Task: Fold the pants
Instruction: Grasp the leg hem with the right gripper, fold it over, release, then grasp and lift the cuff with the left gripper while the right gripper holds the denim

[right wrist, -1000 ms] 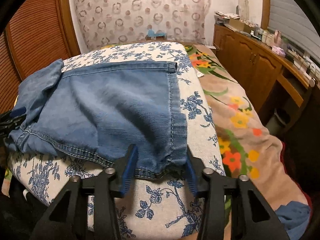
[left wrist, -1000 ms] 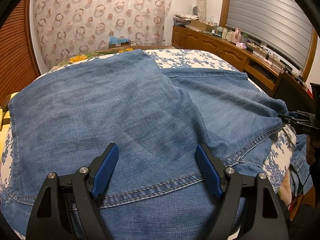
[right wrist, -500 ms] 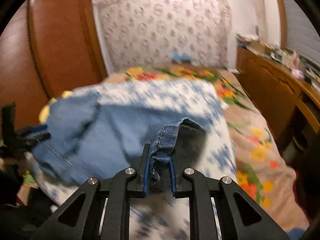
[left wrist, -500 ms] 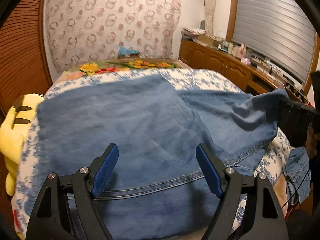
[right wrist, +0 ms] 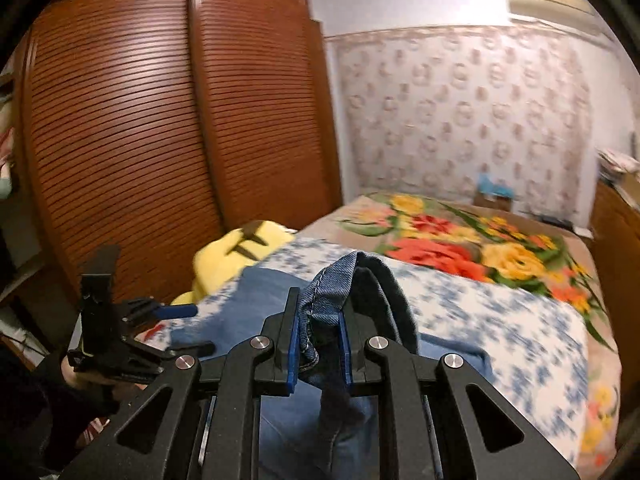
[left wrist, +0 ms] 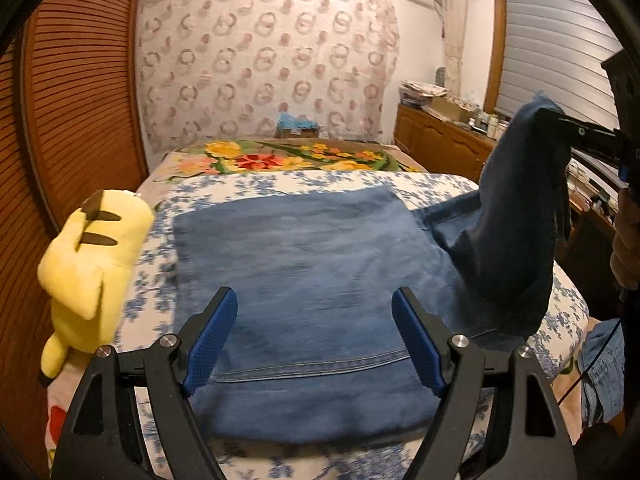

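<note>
Denim pants (left wrist: pixel 312 280) are lying partly folded on the bed (left wrist: pixel 440 184), over the blue-flowered cover, with one end lifted off the right side. The right hand-held gripper (right wrist: pixel 318 354) is pinching that lifted end at its stitched hem, pads pressed together on the bunched cloth. The left hand-held gripper (left wrist: pixel 314 336) is hovering above the near edge of the folded part with its fingers spread wide and nothing between them.

Risks, as judged from this position:
- Hem is gripped only at a narrow bunch. A fast swing across the stack is likely to pull it out of the pads.
- Lifted end is hanging with a twist. Laying it down as it is would probably trap a crease or land it skewed.
- Folded part is not being pinned. Drag from the lifted end could shift it toward the right edge of the bed.
- Yellow plush toy (left wrist: pixel 92 264) is sitting just beside the left edge of the pants and could be knocked.

Writing: no brand, label or legible text is showing in either view.
</note>
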`<state>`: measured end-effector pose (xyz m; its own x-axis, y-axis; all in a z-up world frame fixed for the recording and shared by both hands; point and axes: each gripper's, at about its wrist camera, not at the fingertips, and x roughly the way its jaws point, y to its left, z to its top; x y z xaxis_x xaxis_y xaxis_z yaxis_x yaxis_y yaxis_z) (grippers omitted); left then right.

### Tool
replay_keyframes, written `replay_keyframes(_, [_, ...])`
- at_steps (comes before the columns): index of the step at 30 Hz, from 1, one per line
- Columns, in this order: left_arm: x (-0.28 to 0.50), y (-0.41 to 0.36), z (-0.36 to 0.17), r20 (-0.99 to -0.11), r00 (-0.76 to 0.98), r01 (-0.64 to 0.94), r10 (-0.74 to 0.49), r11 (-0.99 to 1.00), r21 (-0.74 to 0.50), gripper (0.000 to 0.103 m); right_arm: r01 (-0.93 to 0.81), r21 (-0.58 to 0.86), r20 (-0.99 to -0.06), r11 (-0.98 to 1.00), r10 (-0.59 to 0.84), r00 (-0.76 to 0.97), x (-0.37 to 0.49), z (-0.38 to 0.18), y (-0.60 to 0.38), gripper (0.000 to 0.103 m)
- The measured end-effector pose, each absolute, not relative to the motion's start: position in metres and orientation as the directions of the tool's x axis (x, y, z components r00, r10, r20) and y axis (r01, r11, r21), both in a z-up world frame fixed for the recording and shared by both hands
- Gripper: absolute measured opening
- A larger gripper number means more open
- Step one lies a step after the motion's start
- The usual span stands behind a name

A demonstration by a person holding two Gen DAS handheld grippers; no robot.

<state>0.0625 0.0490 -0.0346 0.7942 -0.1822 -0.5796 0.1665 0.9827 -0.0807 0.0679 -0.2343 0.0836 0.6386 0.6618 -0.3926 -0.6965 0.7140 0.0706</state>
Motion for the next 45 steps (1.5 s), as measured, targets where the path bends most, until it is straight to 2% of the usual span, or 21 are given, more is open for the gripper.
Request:
replay_keyframes(7, [0.063, 0.074, -0.044, -0.588, 0.794, 0.120, -0.155, 0.988, -0.098, 0.080, -0.756, 0.117, -0.461, 0.644, 0.709, 0.533, 0.107, 0.065, -0.197, 0.017])
replay_keyframes(13, [0.059, 0.074, -0.049, -0.596, 0.787, 0.122, -0.160, 0.987, -0.103, 0.080, -0.739, 0.110, -0.512, 0.664, 0.675, 0.530, 0.141, 0.058, -0.189, 0.041])
replay_keyframes(22, [0.061, 0.062, -0.058, -0.610, 0.768, 0.170, -0.195, 0.980, -0.100, 0.080, -0.682, 0.068, -0.524, 0.728, 0.608, 0.597, 0.108, 0.058, -0.207, 0.049])
replay_keyframes(28, [0.072, 0.056, -0.070, -0.638, 0.732, 0.204, -0.238, 0.971, -0.127, 0.080, -0.631, 0.077, -0.552, 0.772, 0.560, 0.618, 0.094, 0.047, -0.218, 0.050])
replay_keyframes(32, [0.080, 0.052, -0.074, -0.646, 0.719, 0.223, -0.255, 0.966, -0.133, 0.062, -0.605, 0.085, -0.569, 0.792, 0.537, 0.623, 0.089, 0.043, -0.221, 0.050])
replay_keyframes(33, [0.082, 0.051, -0.075, -0.647, 0.715, 0.231, -0.264, 0.963, -0.138, 0.054, -0.599, 0.088, -0.572, 0.796, 0.533, 0.623, 0.088, 0.042, -0.221, 0.050])
replay_keyframes(36, [0.088, 0.046, -0.080, -0.661, 0.701, 0.245, -0.269, 0.961, -0.132, 0.042, -0.587, 0.101, -0.580, 0.804, 0.527, 0.622, 0.084, 0.042, -0.221, 0.051])
replay_keyframes(43, [0.091, 0.039, -0.090, -0.682, 0.686, 0.244, -0.253, 0.963, -0.112, 0.040, -0.584, 0.099, -0.586, 0.806, 0.522, 0.621, 0.074, 0.044, -0.209, 0.051])
replay_keyframes(45, [0.091, 0.039, -0.090, -0.681, 0.689, 0.244, -0.246, 0.964, -0.102, 0.036, -0.581, 0.098, -0.592, 0.808, 0.517, 0.618, 0.071, 0.040, -0.212, 0.051])
